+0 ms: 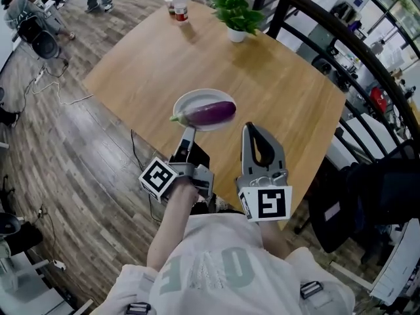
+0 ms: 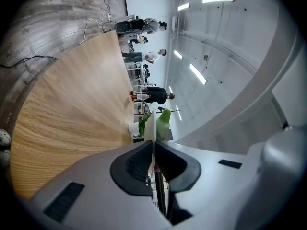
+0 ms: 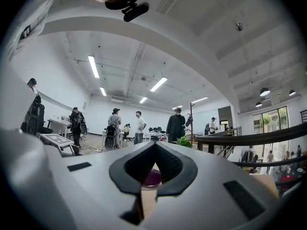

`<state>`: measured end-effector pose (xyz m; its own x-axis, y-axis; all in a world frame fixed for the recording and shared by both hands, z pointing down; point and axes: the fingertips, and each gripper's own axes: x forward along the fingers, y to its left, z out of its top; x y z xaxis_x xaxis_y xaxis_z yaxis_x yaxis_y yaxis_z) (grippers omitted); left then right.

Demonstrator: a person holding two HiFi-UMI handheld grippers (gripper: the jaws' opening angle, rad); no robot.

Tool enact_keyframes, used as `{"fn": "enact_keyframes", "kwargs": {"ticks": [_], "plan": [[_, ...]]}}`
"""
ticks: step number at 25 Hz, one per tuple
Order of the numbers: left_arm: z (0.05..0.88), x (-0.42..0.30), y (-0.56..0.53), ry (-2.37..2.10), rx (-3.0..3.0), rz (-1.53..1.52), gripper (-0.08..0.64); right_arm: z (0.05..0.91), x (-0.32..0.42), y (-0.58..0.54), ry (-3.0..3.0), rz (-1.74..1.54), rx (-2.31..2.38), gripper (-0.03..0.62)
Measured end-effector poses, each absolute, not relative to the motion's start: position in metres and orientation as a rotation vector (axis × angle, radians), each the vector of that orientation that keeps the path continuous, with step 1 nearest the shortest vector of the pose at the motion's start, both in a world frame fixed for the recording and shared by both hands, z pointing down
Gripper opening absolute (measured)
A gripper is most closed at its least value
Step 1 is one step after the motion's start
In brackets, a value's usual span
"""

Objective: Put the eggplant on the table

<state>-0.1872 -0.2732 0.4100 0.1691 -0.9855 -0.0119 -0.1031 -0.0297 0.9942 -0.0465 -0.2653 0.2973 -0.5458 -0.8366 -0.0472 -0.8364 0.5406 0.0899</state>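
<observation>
A purple eggplant [image 1: 211,113] lies on a white plate [image 1: 190,100] over the near part of the wooden table [image 1: 275,77]. My left gripper [image 1: 189,133] is shut on the plate's near rim. In the left gripper view the plate [image 2: 149,128] shows edge-on as a thin white strip between the pressed pads of that gripper [image 2: 153,150]. My right gripper [image 1: 249,128] is just right of the plate, its tips together and nothing in them. In the right gripper view, a bit of the eggplant [image 3: 153,178] shows through the gap behind the closed tips of that gripper [image 3: 154,146].
A potted green plant [image 1: 237,15] and a red-capped bottle [image 1: 180,6] stand at the table's far end. A black railing [image 1: 341,38] runs along the table's right side. Cables [image 1: 52,84] lie on the wooden floor at left; people stand far off.
</observation>
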Motion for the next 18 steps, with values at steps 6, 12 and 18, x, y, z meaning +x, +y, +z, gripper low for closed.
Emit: {"fn": "enact_keyframes", "kwargs": {"ticks": [6, 12, 18], "plan": [[0.415, -0.192, -0.288, -1.123, 1.378, -1.048, 0.020, 0.298, -0.043, -0.273, -2.726, -0.145, 1.537, 0.017], [0.438, -0.191, -0.302, -1.134, 1.386, -1.017, 0.020, 0.295, -0.030, -0.270, -2.703, -0.127, 1.571, 0.017], [0.470, -0.185, -0.315, -1.128, 1.380, -0.990, 0.020, 0.291, -0.026, -0.268, -2.704, -0.136, 1.589, 0.017]]}}
